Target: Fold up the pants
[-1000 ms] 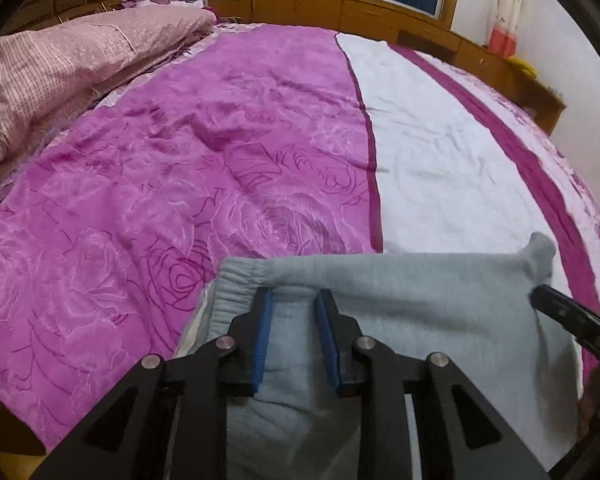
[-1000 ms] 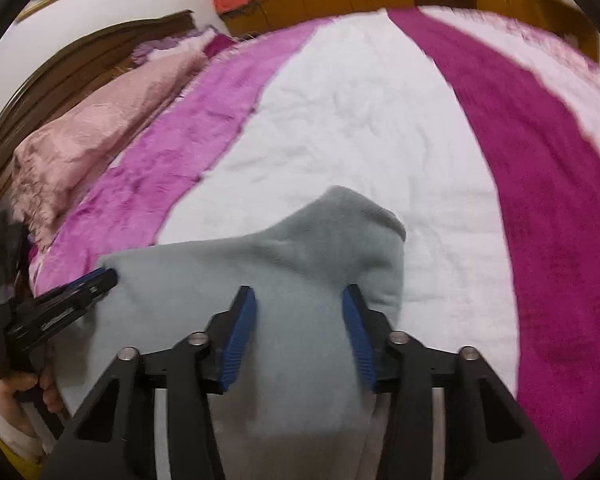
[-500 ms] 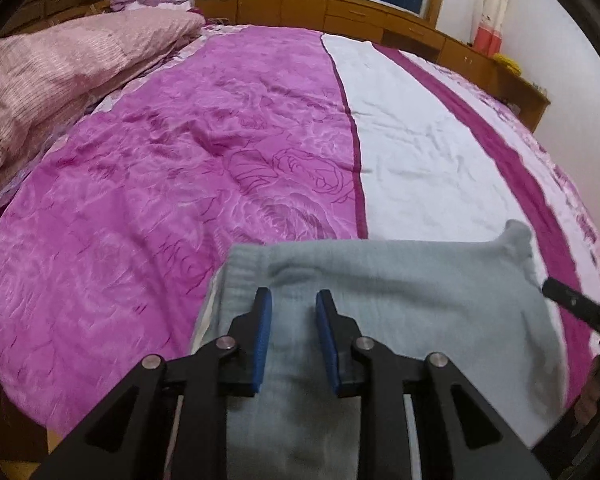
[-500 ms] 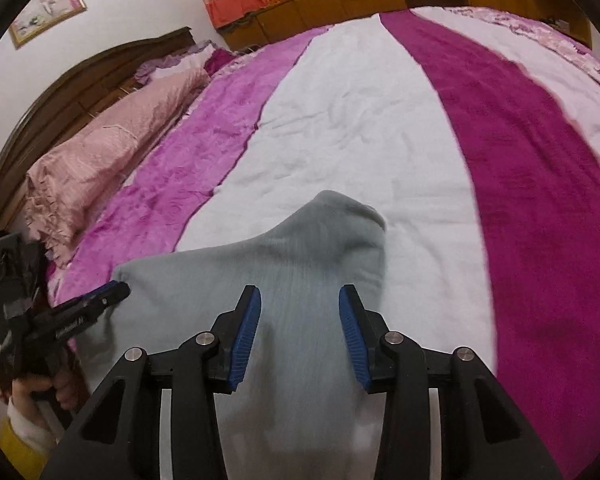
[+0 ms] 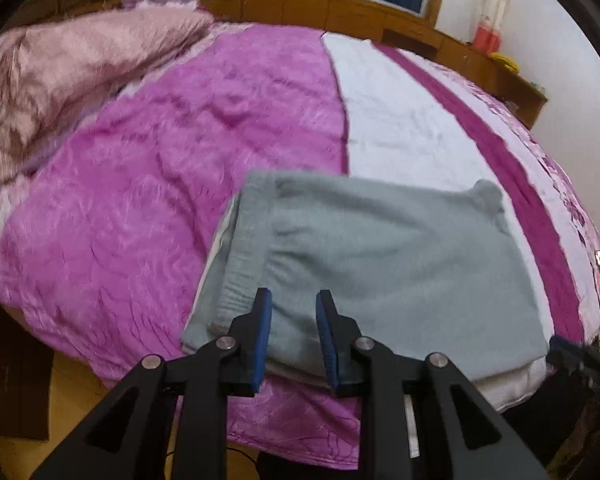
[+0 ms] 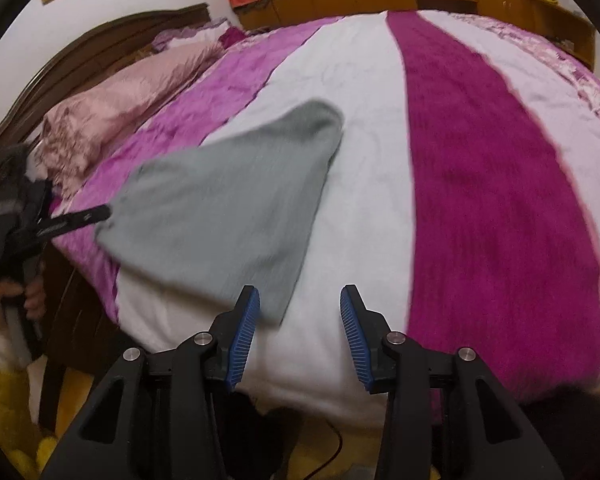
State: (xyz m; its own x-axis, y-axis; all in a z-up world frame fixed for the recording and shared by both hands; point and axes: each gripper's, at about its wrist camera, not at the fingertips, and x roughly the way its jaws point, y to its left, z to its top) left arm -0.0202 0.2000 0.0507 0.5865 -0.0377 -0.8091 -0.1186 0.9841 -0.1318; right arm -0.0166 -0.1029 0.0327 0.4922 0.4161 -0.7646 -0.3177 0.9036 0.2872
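Left wrist view: the left gripper (image 5: 293,300) hangs over the near edge of the bed (image 5: 120,216), its blue pads parted by a narrow gap with nothing clamped between them. The folded grey pants (image 5: 380,264) lie flat on the bedspread just beyond and beneath the fingertips, the ribbed waistband on the side of the left finger and the rest of the fabric spreading out past the right finger. The folded bundle straddles the pink and white stripes of the cover. A pink pillow (image 5: 60,72) sits far ahead, off to the left of the fingers.

In the right wrist view, the right gripper (image 6: 300,300) stands with its fingers apart and empty, over the white stripe of the bed. The pants (image 6: 228,208) lie ahead and to the left of the left finger, whose tip overlaps the nearest corner of the cloth in the picture; contact cannot be judged. Further left, a hand (image 6: 8,300) holds the other gripper at the bundle's far side.
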